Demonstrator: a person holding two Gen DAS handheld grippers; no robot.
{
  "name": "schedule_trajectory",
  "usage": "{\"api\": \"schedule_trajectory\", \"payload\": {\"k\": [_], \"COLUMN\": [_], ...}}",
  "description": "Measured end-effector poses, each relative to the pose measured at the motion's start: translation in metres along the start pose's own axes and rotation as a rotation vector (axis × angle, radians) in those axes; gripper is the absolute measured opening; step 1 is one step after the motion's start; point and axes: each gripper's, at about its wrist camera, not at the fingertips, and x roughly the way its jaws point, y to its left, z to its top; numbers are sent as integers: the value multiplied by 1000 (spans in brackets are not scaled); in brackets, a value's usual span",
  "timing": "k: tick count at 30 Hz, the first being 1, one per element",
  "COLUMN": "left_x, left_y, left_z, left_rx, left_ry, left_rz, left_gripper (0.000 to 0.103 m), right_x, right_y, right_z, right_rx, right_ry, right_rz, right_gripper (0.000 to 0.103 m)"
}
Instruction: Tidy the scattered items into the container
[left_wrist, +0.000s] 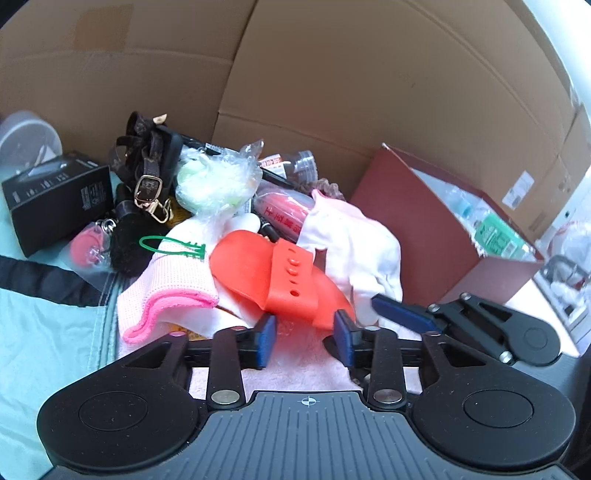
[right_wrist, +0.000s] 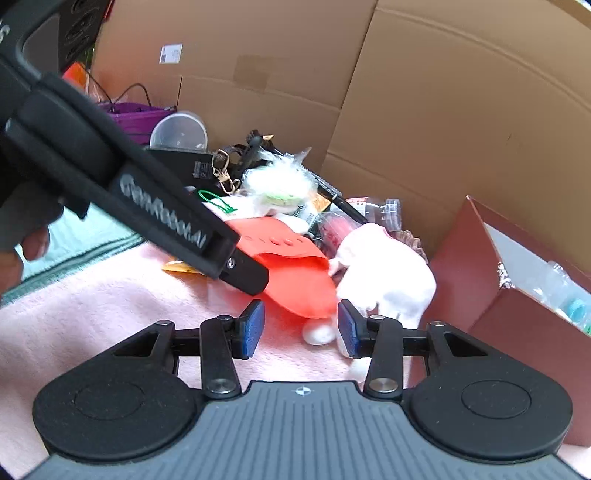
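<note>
An orange silicone mitt with a strap (left_wrist: 280, 277) lies on the pink cloth; it also shows in the right wrist view (right_wrist: 295, 277). My left gripper (left_wrist: 304, 338) is open, its blue pads straddling the mitt's near edge. My right gripper (right_wrist: 301, 328) is open just below the mitt's tip, beside a white-pink glove (right_wrist: 384, 273). The right gripper's fingers (left_wrist: 402, 314) show in the left wrist view, touching that glove (left_wrist: 354, 236). The dark red box (left_wrist: 417, 229) stands to the right, with bottles inside.
A pile lies behind: a pink-cuffed glove (left_wrist: 166, 284), a green zip tie (left_wrist: 170, 245), a brown strap with a gold clasp (left_wrist: 147, 177), a black box (left_wrist: 55, 199), a bagged puff (left_wrist: 214, 181), a red tube (left_wrist: 284, 212). Cardboard walls (left_wrist: 332, 74) stand behind.
</note>
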Motion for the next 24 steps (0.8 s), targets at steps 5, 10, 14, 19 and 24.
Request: {"api": "schedule_trajectory", "payload": {"k": [5,10,14,19,24], "left_x": [7,13,11,15,25], "left_y": [-4,-11,-11,-18,-30], "left_z": [10,17,20,27,30], "left_rx": [16,51,39,55,96], "left_ry": [-10,1,-5,7,16], "left_rz": [20,38,28,25,48], "left_gripper": [53,40,45,47,54], "right_x": [13,23,17,5,1], "right_y": [10,6,2,-7,-15], "right_z": [3,6,6,5,6], "right_rx": [-72,-49,-23,38,90], "right_ry": [3,7,1,-22,-31], "right_rz": [-1,-17,-17,2,15], "right_gripper": [42,26,21,16,14]}}
